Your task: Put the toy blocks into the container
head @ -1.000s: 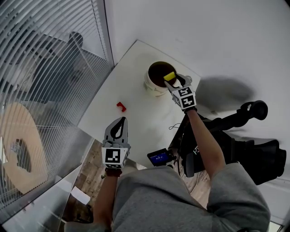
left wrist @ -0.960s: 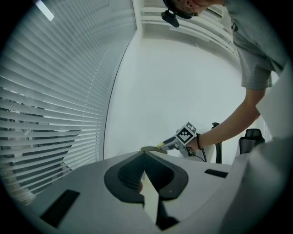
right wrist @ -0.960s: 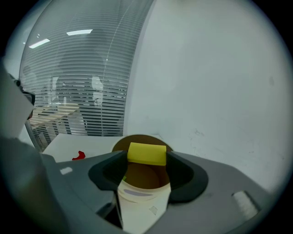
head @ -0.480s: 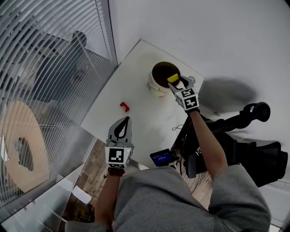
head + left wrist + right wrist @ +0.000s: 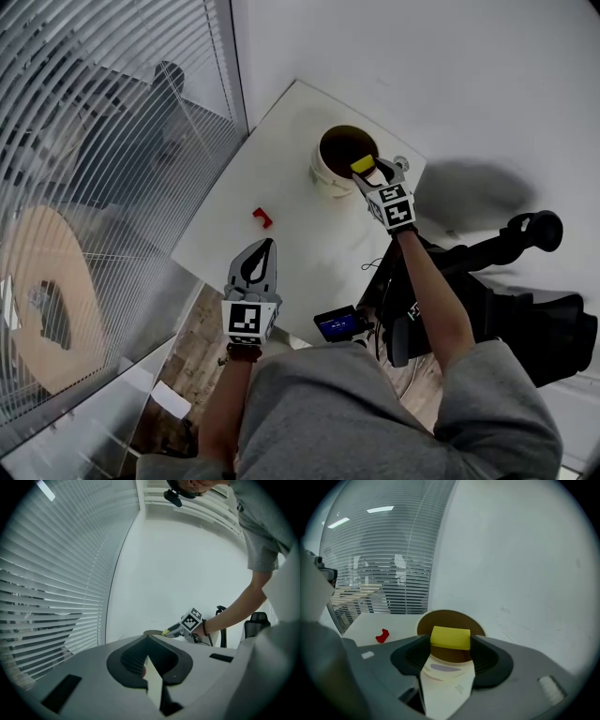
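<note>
Right gripper [image 5: 367, 170] was clamped on a yellow toy block [image 5: 450, 637], with one jaw pressing each end so the block bridged the gap between them. The block was a plain, bright yellow rectangular piece, wider than tall, with flat faces and slightly softened edges; no markings could be made out on it. In the head view the block hung over the mouth of the container [image 5: 322, 178], at the side of the opening nearest the person's right arm. The container was a round, cream-coloured tub with a dark brown inside, standing near the far corner of a white table [image 5: 281, 159]. In the right gripper view its brown opening showed directly behind and below the yellow block. A second toy block [image 5: 262, 217], small, red and bent like a hook, lay on the bare tabletop, well apart from the container and between it and the left gripper [image 5: 268, 243]. The left gripper was held above the near edge of the table, its jaws together at the tips and carrying nothing, pointing towards the red block. Window blinds ran along the left side of the table, and a small device with a blue screen [image 5: 337, 324] sat just beyond the table's near edge.
</note>
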